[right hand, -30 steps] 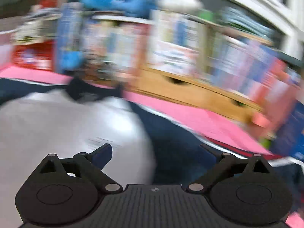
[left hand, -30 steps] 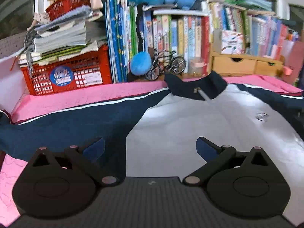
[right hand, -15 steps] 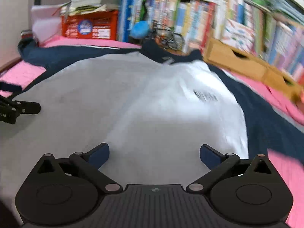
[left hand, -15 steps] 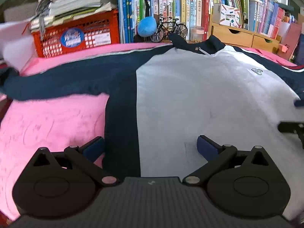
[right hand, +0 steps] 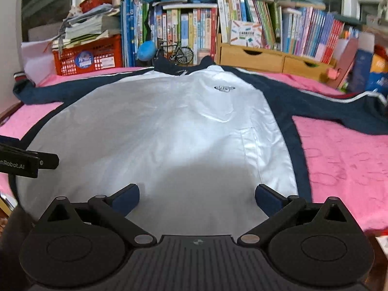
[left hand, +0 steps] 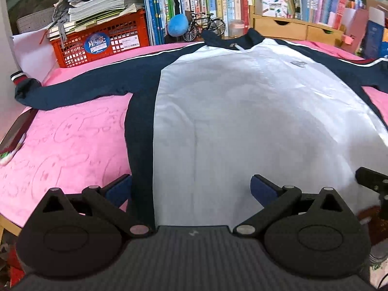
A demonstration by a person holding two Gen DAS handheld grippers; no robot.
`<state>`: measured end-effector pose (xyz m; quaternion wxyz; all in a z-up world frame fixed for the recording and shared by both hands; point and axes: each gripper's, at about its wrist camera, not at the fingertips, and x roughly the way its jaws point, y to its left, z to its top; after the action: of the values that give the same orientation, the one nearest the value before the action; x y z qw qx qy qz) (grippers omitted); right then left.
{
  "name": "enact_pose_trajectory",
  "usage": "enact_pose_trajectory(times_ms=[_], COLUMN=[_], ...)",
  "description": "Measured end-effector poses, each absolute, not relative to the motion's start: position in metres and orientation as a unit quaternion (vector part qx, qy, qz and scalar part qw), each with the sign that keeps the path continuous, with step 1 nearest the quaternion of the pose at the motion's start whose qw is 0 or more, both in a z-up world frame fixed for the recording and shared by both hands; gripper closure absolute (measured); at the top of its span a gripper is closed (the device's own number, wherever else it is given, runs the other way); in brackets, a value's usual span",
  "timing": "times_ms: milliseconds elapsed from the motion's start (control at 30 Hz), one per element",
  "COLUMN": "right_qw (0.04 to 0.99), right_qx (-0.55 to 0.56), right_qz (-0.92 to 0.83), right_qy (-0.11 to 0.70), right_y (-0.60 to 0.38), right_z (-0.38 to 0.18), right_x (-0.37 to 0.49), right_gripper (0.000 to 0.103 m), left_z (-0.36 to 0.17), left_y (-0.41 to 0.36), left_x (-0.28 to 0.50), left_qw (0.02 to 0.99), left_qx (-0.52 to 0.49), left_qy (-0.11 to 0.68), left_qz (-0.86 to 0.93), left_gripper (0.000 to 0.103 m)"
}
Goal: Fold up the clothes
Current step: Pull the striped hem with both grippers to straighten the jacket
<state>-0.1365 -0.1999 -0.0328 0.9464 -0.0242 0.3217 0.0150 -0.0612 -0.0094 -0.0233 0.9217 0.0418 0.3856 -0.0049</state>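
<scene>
Jacket (right hand: 169, 126) flat on pink blanket (right hand: 339, 160), right cuff (right hand: 378, 97) only in right view; both jaws apart, empty.

Only a partly cut-off "nRobot.AI" reads clearly, printed white on the left gripper (right hand: 29, 161). The red crate (left hand: 101, 41) sticker and book spines stay illegible.

Ahead of the matt black plastic right gripper (right hand: 196, 197) lies a jacket (right hand: 169, 126) of smooth, faintly sheeny white cloth with duller navy sleeves, spread on a pink cover (right hand: 339, 160) of soft embossed fabric, with bare wooden drawers (right hand: 266, 58) beyond.
</scene>
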Motion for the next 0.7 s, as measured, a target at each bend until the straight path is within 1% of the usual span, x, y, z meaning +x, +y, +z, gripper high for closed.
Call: enact_pose_trajectory(times_ms=[200,467,567,700], right_qw=[0.956,0.962,0.965,0.967], right_qx=[-0.025,-0.062,-0.075,-0.061], right_qz=[0.033,0.026,0.02,0.006], right_qy=[0.291,0.265,0.249,0.248], right_y=[-0.183,-0.163,-0.162,-0.169], right_z=[-0.019,-0.01,-0.003,-0.001], right_x=[-0.189,-0.259,-0.278,-0.278], right_gripper=[0.0,0.0,0.0,0.0], left_z=[-0.015,-0.01,-0.008,-0.01], left_y=[-0.016,-0.018,-0.017,-0.015], left_x=[-0.109,-0.167,-0.173,-0.173], left_qw=[0.922,0.924,0.926,0.926], left_qx=[0.042,0.045,0.044,0.04], left_qy=[0.384,0.378,0.372,0.372], left_qz=[-0.02,-0.039,-0.044,-0.045], left_gripper=[0.0,0.0,0.0,0.0])
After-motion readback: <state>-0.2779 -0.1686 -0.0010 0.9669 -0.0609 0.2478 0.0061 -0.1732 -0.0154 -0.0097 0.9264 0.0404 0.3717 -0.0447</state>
